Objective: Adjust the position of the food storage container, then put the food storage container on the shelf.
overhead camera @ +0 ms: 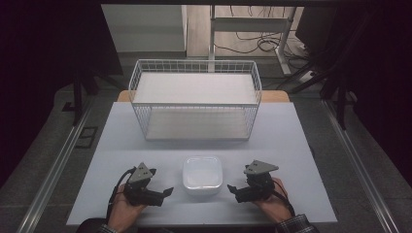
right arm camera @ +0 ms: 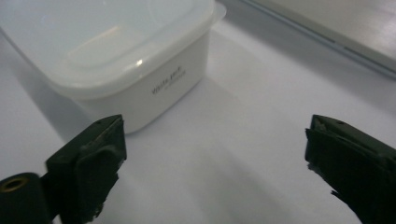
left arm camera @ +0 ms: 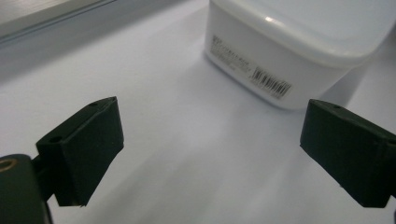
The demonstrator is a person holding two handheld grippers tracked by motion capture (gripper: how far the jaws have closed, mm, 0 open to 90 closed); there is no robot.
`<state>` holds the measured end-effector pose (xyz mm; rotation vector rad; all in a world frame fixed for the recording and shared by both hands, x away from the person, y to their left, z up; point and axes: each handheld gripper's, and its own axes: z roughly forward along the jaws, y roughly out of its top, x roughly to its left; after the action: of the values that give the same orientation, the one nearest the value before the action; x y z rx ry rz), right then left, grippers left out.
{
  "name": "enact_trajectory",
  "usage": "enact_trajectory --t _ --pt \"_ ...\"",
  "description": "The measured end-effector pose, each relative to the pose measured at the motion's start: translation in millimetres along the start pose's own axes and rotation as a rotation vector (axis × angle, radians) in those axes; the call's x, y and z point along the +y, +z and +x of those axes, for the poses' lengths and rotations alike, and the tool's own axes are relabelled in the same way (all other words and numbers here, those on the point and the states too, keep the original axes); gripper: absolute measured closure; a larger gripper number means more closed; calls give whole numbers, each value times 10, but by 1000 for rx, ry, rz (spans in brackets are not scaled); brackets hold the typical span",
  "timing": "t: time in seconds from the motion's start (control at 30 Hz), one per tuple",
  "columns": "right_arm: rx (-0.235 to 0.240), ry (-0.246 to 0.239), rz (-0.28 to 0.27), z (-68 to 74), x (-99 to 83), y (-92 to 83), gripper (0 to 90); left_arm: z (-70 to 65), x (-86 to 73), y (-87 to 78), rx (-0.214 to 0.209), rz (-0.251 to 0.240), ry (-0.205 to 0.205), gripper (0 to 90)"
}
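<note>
Nearest the camera in the high view, at the bottom of the frame, 2 hands come in holding 2 sets of tongs. The left tongs sit lower left of centre and the right tongs lower right of centre, tips pointing inward toward each other. Both are open with nothing between the jaws; each gripper view shows 2 black jaws spread wide over bare tabletop.

Between the 2 sets of tongs, near but not touching either, rests a white lidded plastic container with rounded corners. In the left gripper view the container fills the upper right, a barcode label on its side wall. In the right gripper view the container fills the upper left, small print on its wall.

Beyond it, in the upper middle of the high view, stands a white wire basket, well apart from the container.

The step in hand looks like closing in on the container from both sides. To do it well, each set of tongs should likely come in level and at matching height, meeting opposite walls below the lid rim together, so the light box neither slides nor tips.
</note>
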<state>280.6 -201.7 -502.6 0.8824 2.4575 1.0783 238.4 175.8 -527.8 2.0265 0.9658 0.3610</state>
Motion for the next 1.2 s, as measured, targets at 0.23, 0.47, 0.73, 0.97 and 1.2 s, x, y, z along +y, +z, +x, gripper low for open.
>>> enact_trajectory --t 0.23,0.47,0.73,0.97,1.2 --pt "14 -5 21 -11 -31 36 19 -8 -14 5 17 0 24 48" --pt "16 -4 2 -32 -12 25 18 42 0 -29 -6 -14 -15 54" --pt "44 -11 -4 -34 63 12 12 48 65 -55 -50 -23 -40 63" --pt "66 15 -30 -35 144 3 13 21 147 -58 -64 -26 -26 54" --pt "86 19 -37 38 258 23 0 -18 288 28 -127 -41 -52 52"
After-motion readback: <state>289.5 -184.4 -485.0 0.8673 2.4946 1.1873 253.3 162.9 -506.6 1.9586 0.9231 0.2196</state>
